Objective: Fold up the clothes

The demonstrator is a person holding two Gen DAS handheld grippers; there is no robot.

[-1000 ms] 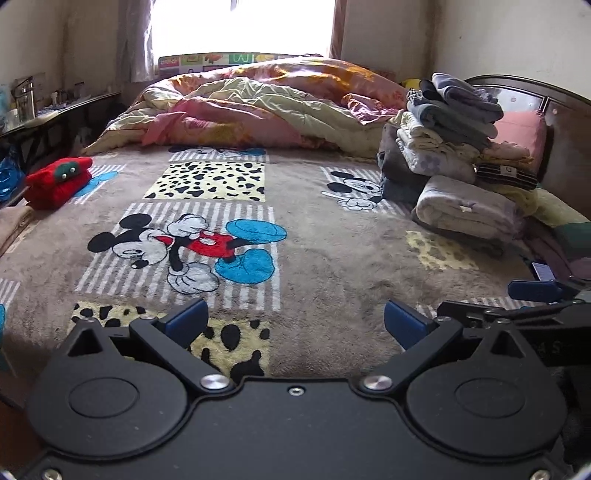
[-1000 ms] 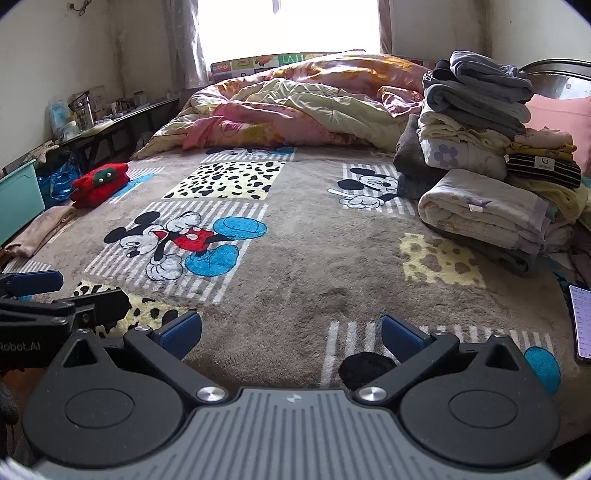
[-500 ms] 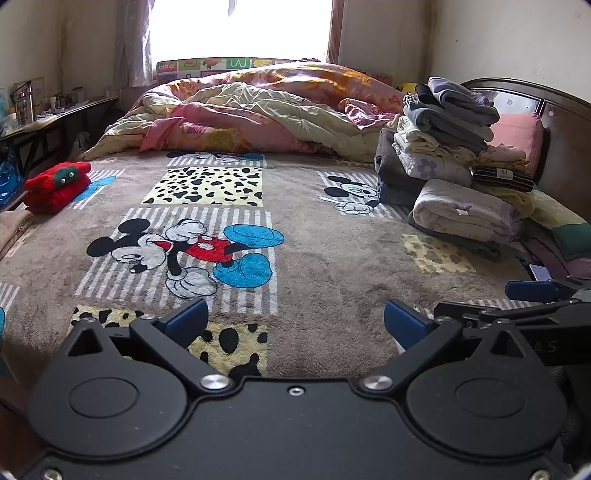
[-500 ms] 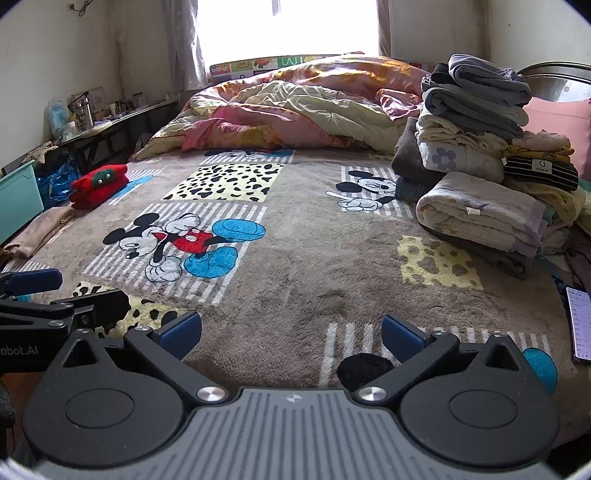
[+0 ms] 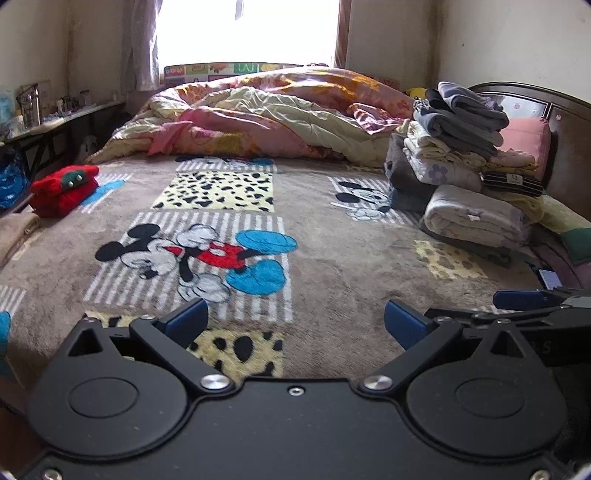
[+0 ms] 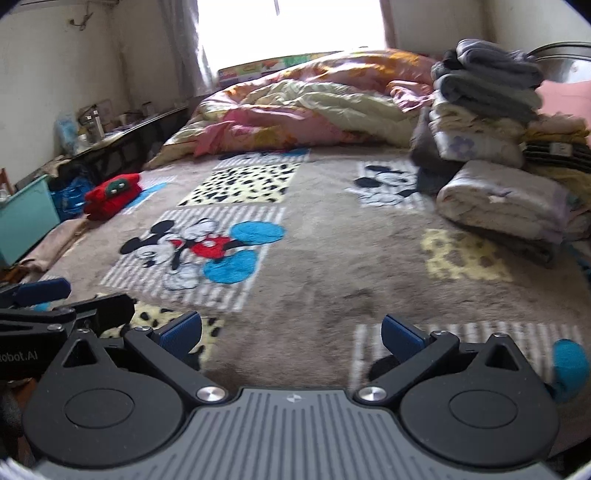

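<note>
Two grippers hovered low over a brown plush bed blanket printed with cartoon mice (image 5: 332, 258): the left gripper (image 5: 293, 325) and the right gripper (image 6: 291, 334) each had blue-padded fingers spread wide apart, holding nothing. At the right of both frames stood a tall stack of folded grey, cream and floral clothes (image 5: 458, 155) against a dark wooden headboard (image 5: 561, 140). A crumpled pink and yellow quilt (image 5: 266, 114) filled the upper centre beneath a bright window (image 5: 247, 29). A folded red knitted garment (image 5: 64, 190) lay at mid left, near a cluttered dark side table (image 5: 55, 125).
</note>
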